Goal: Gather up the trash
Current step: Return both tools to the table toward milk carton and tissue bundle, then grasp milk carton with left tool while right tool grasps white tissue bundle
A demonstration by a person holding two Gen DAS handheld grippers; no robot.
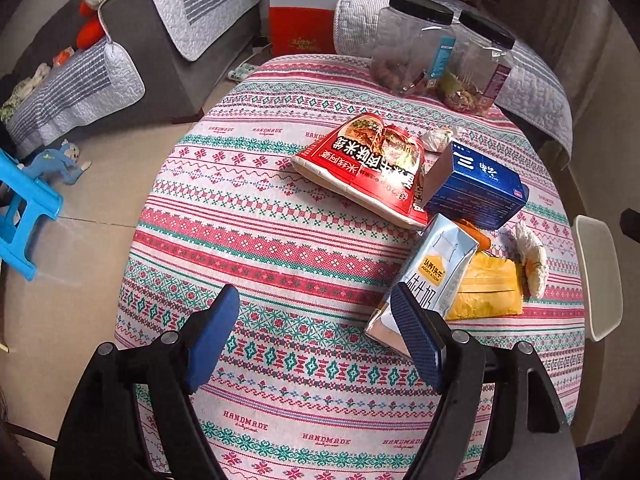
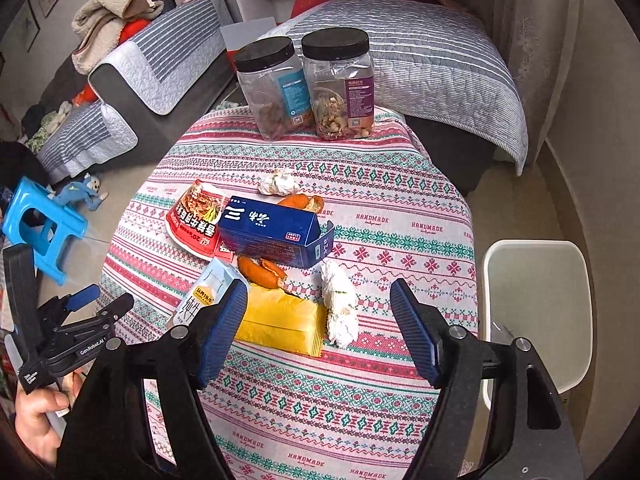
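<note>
Both grippers hang spread and empty over the patterned tablecloth [image 2: 400, 200]: left gripper [image 1: 316, 340], right gripper [image 2: 320, 320]. Trash lies clustered ahead: milk carton [image 1: 432, 272], yellow packet [image 2: 284, 320], crumpled tissue [image 2: 340, 304], blue box [image 2: 272, 232], red noodle bowl [image 1: 368, 164]. White bin [image 2: 536, 304] stands beside the table. Judged step: approach for pickup. Next move calls for descending onto one item and closing.

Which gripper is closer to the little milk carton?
Left. The left gripper has one finger right beside the milk carton, jaws open. The right gripper hovers open over the yellow packet, next to the carton.
</note>
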